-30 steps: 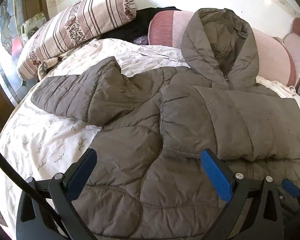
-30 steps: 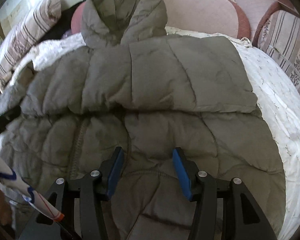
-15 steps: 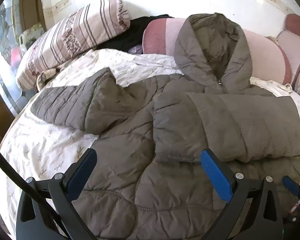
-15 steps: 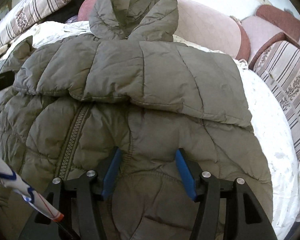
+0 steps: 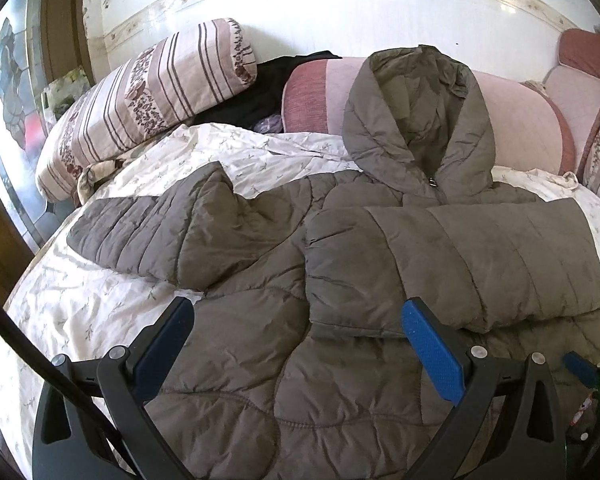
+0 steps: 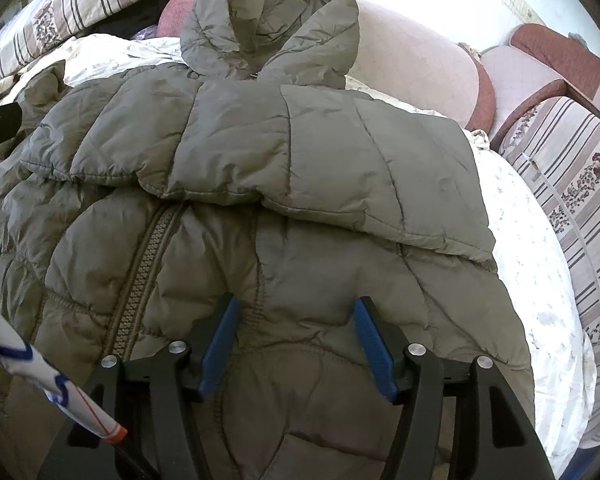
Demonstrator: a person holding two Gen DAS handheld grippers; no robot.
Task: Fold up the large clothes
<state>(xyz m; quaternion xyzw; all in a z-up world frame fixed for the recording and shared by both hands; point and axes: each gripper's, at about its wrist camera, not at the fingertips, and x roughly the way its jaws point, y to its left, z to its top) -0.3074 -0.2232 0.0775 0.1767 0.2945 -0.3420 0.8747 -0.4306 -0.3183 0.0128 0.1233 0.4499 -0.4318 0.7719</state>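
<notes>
A grey-brown hooded puffer jacket (image 5: 284, 280) lies front up on the bed, hood (image 5: 416, 120) against a pink bolster. Its right sleeve (image 5: 460, 264) is folded across the chest; the left sleeve (image 5: 148, 232) lies out to the left on the sheet. My left gripper (image 5: 296, 328) is open and empty, hovering over the jacket's lower front. In the right wrist view the jacket (image 6: 260, 152) fills the frame. My right gripper (image 6: 296, 320) has its blue pads pressing a bunched fold of the jacket's lower hem area between them.
A white floral sheet (image 5: 80, 312) covers the bed. A striped pillow (image 5: 148, 100) lies back left, pink bolsters (image 5: 520, 120) along the wall, a striped cushion (image 6: 572, 184) on the right. A dark garment (image 5: 260, 96) sits behind. A window is at far left.
Both cameras have tilted up and pulled back a little, so the jacket sits lower in view. The right gripper's pads stay closed into the jacket fabric. The jacket itself has not shifted.
</notes>
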